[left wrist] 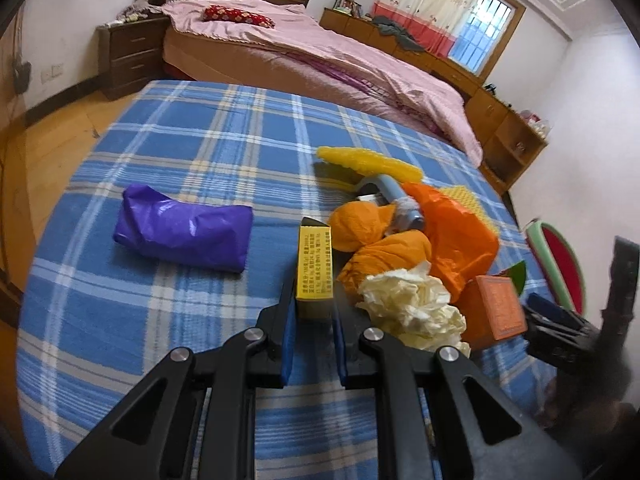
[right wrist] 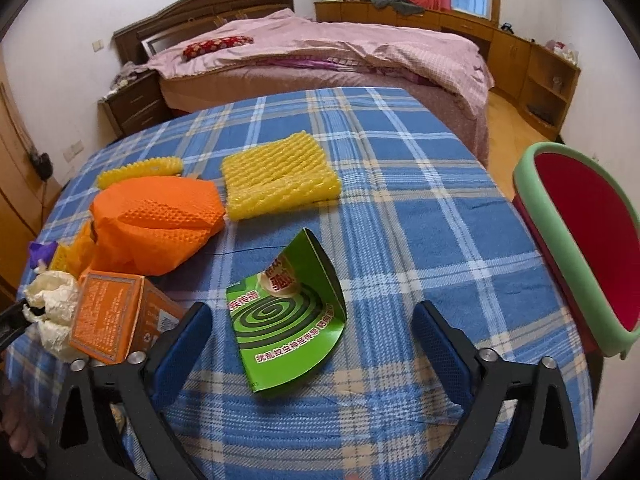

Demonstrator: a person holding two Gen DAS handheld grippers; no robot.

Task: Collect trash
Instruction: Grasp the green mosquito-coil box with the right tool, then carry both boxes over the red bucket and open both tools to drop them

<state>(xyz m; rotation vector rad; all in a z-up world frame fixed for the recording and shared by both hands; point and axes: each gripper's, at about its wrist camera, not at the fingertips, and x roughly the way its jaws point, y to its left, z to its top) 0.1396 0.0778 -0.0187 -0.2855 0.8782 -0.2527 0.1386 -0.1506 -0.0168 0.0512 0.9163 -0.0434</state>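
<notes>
Left gripper [left wrist: 314,276]: I have it clamped on the yellow box [left wrist: 315,268], low over the table [left wrist: 200,140].
Right gripper [right wrist: 312,344]: spread wide, empty, straddling the green card [right wrist: 286,320].
Bin [right wrist: 580,240]: at the table's right edge; no trash visible inside.
Remaining: purple bag [left wrist: 184,230], orange box [right wrist: 106,316], tissue [left wrist: 412,304], foam nets [right wrist: 280,176]. I judge collection barely begun.

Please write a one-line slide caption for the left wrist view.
Left gripper shut on a yellow box beside orange bags on plaid cloth.
</notes>
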